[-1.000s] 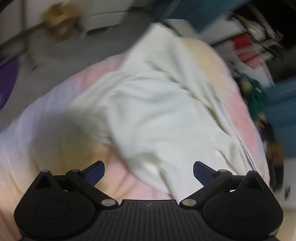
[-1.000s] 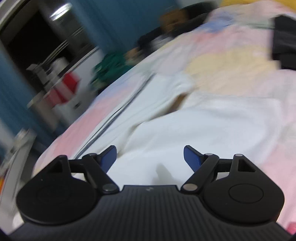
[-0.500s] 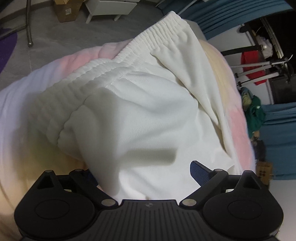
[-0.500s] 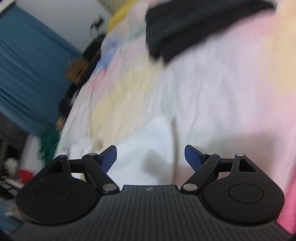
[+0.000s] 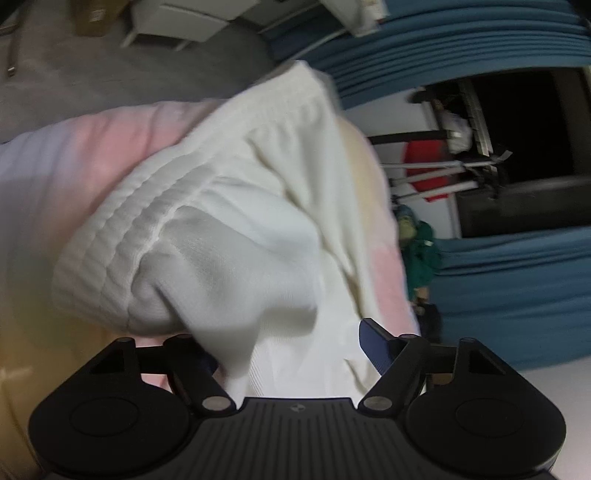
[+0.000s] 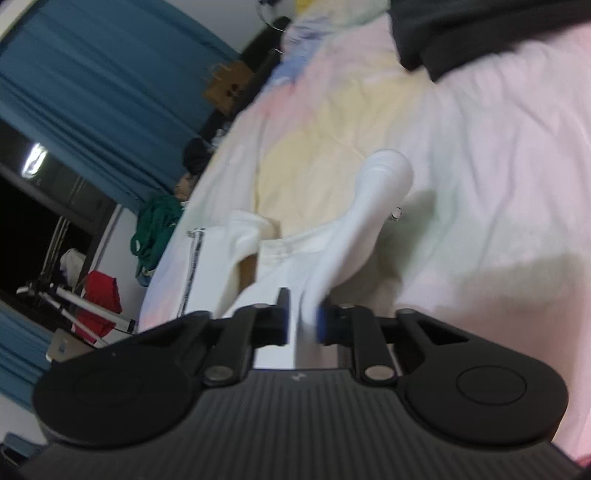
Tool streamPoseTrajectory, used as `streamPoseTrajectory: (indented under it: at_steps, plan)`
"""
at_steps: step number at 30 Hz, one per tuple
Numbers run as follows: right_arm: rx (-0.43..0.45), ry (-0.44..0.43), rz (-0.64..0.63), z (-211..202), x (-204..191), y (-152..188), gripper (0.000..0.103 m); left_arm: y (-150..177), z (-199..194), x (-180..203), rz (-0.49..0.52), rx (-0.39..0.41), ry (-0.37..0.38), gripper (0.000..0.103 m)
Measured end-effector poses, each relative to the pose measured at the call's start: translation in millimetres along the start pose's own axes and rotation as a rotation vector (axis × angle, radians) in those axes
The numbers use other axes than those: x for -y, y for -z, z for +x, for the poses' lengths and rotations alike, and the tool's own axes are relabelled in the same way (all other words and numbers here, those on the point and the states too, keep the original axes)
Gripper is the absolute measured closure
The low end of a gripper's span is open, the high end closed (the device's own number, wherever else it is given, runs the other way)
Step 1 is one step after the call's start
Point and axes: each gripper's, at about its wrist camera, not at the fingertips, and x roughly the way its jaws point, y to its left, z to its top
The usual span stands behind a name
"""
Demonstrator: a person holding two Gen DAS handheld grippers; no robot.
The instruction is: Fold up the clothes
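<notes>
A white garment (image 5: 236,229) with a ribbed elastic waistband lies bunched on a pastel bedspread (image 5: 74,166). A fold of it hangs between the fingers of my left gripper (image 5: 291,354), whose jaws are closing. The left finger is partly hidden behind the cloth, and the right pad (image 5: 373,343) still stands clear of it. In the right wrist view, my right gripper (image 6: 303,321) is closing on another part of the white garment (image 6: 332,243) and pinches it between the blue pads. Beyond the pinch, the cloth rises in a rounded fold above the bedspread (image 6: 498,166).
A black garment (image 6: 480,29) lies further up the bed. Beside the bed are green clothing (image 6: 155,229), a red item on a metal stand (image 6: 99,299), a cardboard box (image 6: 229,88) and blue curtains (image 6: 92,74). White furniture (image 5: 177,18) stands on the grey floor.
The right gripper swung over to the white cloth and went from wide open to pinched on it. The left jaws narrowed around a fold of the garment, and the left view tilted.
</notes>
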Motion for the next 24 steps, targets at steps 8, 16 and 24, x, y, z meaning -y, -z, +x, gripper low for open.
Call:
streamPoseTrajectory:
  at_steps: [8,16,24]
  plan:
    - [-0.021,0.038,0.044,5.9,13.9,5.2,0.088,2.0,20.8,1.2,0.016,-0.088,-0.177,0.034]
    - [-0.104,0.163,0.094,28.2,33.6,9.9,0.080,1.0,57.0,-7.5,-0.006,-0.164,-0.269,0.039]
    - [-0.080,0.082,0.044,26.2,30.9,10.1,0.091,3.3,51.8,0.0,0.031,-0.119,-0.279,0.075]
